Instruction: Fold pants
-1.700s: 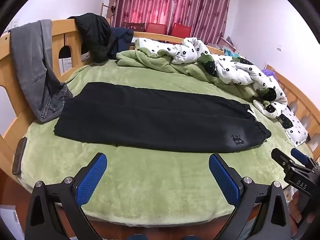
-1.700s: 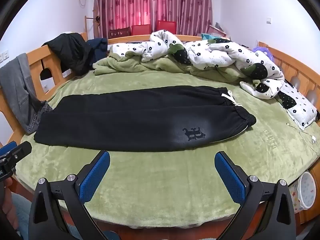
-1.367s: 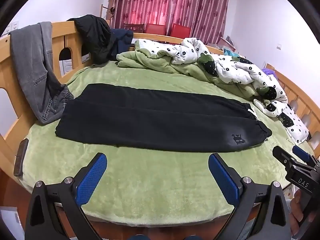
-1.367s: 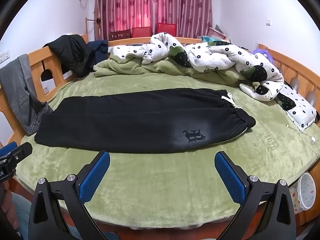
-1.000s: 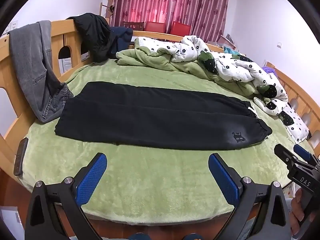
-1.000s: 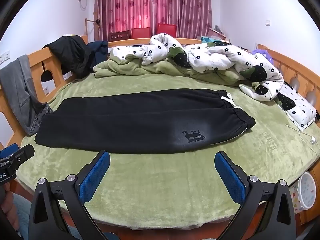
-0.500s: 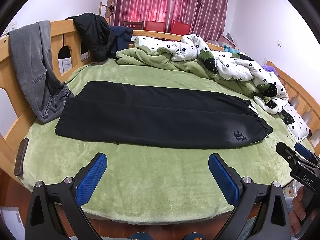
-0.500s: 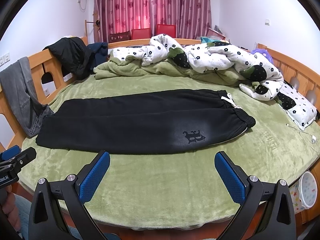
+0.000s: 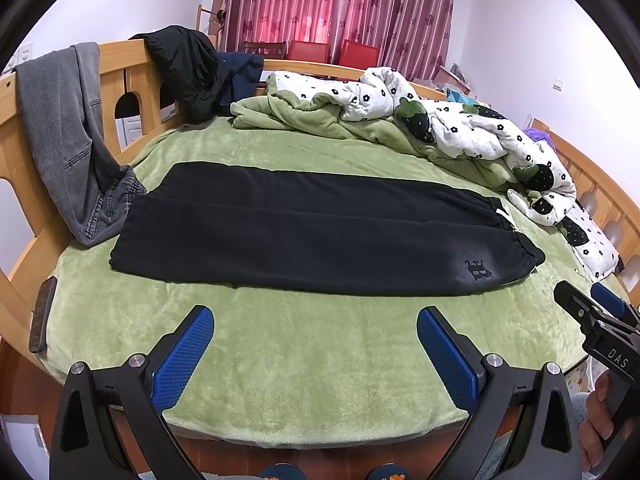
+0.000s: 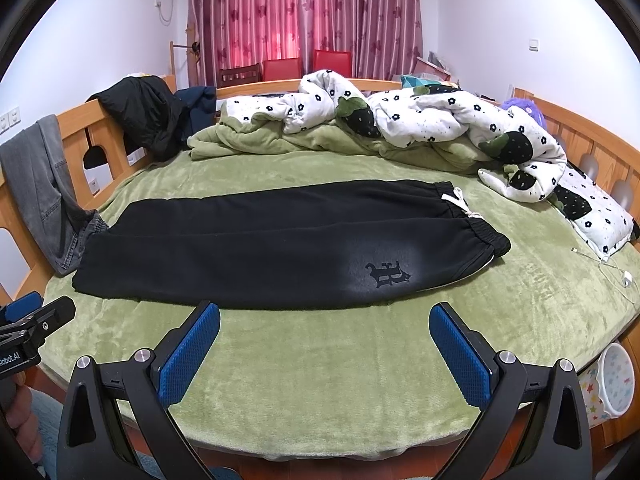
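Black sweatpants [image 9: 304, 236] lie flat on the green bed cover, legs to the left, waistband with a white drawstring to the right; they also show in the right wrist view [image 10: 280, 244]. My left gripper [image 9: 314, 346] is open and empty, held over the bed's near edge in front of the pants. My right gripper [image 10: 324, 346] is open and empty, in front of the waist end with the logo. Each gripper shows at the edge of the other's view.
A crumpled white and green duvet [image 10: 400, 128] lies along the back. Grey jeans [image 9: 68, 132] and a dark jacket [image 9: 188, 68] hang on the wooden bed rail at the left. A pillow [image 10: 596, 220] and a charging cable [image 10: 612, 272] lie at the right.
Both grippers have drifted slightly; the view shifts a little. The pants have not moved and both grippers stay open.
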Demonstrator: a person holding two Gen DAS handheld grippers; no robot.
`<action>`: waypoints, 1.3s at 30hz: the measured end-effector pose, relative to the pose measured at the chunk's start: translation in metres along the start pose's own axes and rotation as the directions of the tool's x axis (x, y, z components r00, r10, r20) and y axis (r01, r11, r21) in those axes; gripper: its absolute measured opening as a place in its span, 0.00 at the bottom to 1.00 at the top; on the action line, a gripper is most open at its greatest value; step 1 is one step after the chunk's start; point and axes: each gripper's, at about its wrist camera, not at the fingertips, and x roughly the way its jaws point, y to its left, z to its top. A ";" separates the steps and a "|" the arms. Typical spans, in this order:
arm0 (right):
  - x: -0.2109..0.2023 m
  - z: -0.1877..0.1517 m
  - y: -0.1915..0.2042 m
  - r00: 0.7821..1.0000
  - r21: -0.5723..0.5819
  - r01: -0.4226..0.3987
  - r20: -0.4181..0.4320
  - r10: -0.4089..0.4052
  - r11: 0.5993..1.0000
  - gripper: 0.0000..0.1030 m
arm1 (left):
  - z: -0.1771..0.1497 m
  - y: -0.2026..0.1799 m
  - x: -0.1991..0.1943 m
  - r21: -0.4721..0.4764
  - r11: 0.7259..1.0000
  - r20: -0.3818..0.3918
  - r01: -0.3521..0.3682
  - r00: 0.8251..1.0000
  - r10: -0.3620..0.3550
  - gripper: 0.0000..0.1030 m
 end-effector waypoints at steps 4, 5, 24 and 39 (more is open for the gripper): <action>0.000 0.000 0.001 1.000 0.000 0.001 -0.001 -0.001 1.000 1.00 | -0.001 -0.001 0.000 0.002 1.000 -0.001 0.000 1.000 0.000 0.99; 0.000 0.000 0.001 1.000 -0.001 0.001 -0.001 -0.001 1.000 1.00 | -0.001 0.000 0.000 0.003 1.000 -0.001 0.000 1.000 0.000 0.99; 0.000 0.000 0.002 1.000 0.007 0.004 0.003 -0.004 1.000 1.00 | 0.000 -0.001 0.000 0.001 1.000 -0.002 -0.001 1.000 0.001 0.99; 0.002 -0.002 0.004 1.000 0.007 0.010 0.004 -0.010 1.000 1.00 | -0.004 -0.006 0.001 0.008 1.000 -0.006 0.004 1.000 -0.004 0.99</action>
